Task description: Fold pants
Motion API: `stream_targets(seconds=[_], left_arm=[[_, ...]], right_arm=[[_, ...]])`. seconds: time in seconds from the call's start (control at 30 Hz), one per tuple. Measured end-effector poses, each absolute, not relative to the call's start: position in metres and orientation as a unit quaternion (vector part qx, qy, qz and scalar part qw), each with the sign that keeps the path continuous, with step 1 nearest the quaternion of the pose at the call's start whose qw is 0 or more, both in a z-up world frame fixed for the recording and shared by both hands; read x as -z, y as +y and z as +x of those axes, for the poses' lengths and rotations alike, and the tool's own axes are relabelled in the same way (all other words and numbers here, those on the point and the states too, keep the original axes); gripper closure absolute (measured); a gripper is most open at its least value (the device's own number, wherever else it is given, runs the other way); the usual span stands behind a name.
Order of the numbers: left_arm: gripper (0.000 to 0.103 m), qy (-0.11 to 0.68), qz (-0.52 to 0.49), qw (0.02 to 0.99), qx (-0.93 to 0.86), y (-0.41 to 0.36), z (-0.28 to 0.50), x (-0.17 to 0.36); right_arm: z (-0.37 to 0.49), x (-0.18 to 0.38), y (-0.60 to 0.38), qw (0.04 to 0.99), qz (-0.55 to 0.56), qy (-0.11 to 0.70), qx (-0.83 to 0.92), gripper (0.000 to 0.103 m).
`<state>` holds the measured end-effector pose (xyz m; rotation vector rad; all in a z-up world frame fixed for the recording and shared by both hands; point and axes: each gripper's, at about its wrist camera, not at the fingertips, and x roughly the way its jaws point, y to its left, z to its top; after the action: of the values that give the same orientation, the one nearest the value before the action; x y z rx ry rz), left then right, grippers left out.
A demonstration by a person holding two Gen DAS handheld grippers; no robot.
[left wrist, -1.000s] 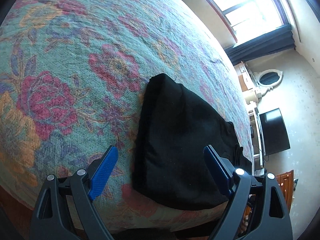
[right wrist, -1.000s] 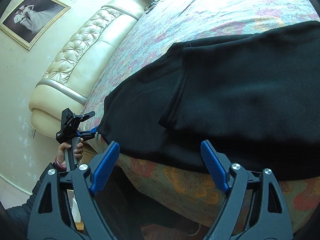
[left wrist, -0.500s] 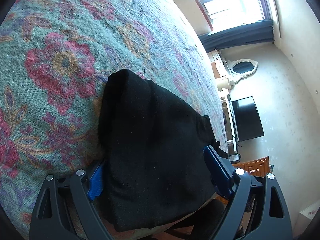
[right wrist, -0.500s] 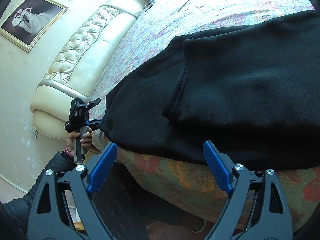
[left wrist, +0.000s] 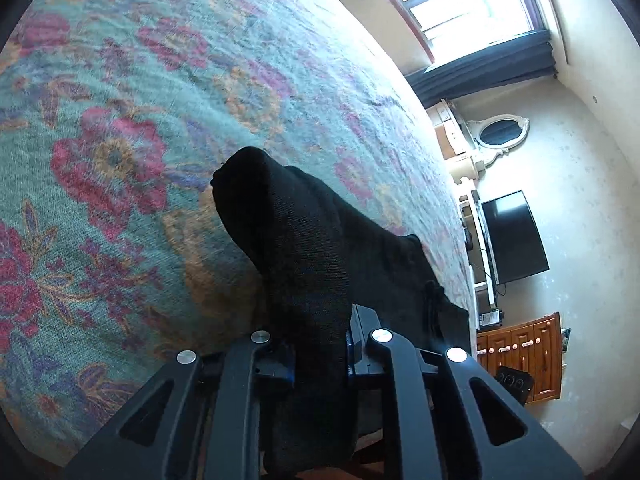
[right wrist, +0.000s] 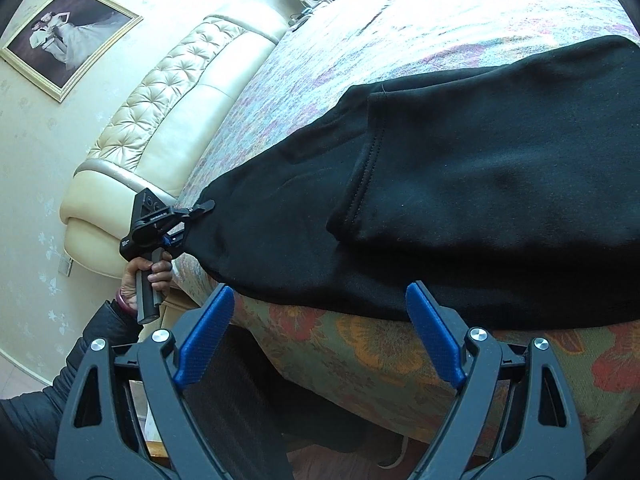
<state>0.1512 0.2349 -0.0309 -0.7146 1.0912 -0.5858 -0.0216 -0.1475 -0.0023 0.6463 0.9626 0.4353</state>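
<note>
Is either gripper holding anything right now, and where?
Left gripper is shut on the pants at their end edge; right gripper is open, holding nothing.

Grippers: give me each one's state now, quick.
Left gripper: shut on the pants.
Right gripper: open, holding nothing, just short of the pants.

1. Support: bed covered by a teal quilted bedspread (left wrist: 168, 92) with red, pink and orange floral print; a cream tufted leather headboard (right wrist: 160, 120) stands at its far left end.
2. Lying directly on it: black knit fabric pants (right wrist: 500, 184), folded over, along the near edge, one end draping slightly over the side.
</note>
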Motion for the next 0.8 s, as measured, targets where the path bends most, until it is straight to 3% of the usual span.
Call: stream_targets(seconds=[0.47, 0.8], left_arm=[[0.087, 0.454, -0.287, 0.771, 0.342, 0.120, 0.142, -0.093], [0.086, 0.459, -0.162, 0.783, 0.387, -0.035, 0.129, -0.117]], right_arm=[[-0.058, -0.010, -0.161, 0.815, 0.322, 0.443, -0.189, 0.015], [-0.079, -0.013, -0.183, 0.813, 0.360, 0.424, -0.173, 0.015]])
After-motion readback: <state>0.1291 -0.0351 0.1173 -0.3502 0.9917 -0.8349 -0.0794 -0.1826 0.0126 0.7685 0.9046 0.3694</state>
